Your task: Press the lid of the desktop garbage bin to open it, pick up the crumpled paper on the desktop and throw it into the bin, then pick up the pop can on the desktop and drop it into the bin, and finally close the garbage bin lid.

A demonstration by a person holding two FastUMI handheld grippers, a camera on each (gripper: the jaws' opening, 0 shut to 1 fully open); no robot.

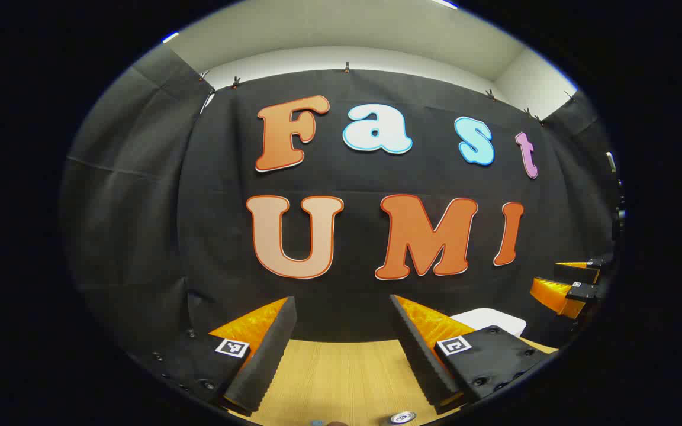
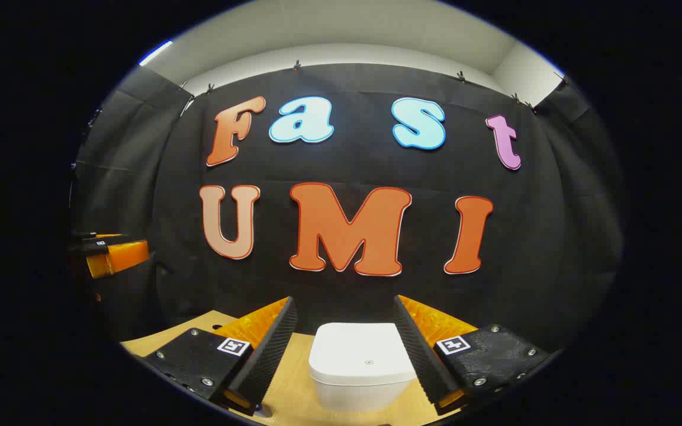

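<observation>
In the right gripper view the white desktop bin stands on the wooden table with its lid down. It sits just ahead of my right gripper, which is open, with a finger on either side of the bin and apart from it. My left gripper is open over bare table with nothing between its fingers. A corner of the bin shows behind its right finger. At the bottom edge a small round silvery top peeks in, possibly the pop can.
The black cloth wall closes the table's far side and both flanks. Each gripper appears off to the side in the other's view: the right gripper at far right, the left gripper at far left.
</observation>
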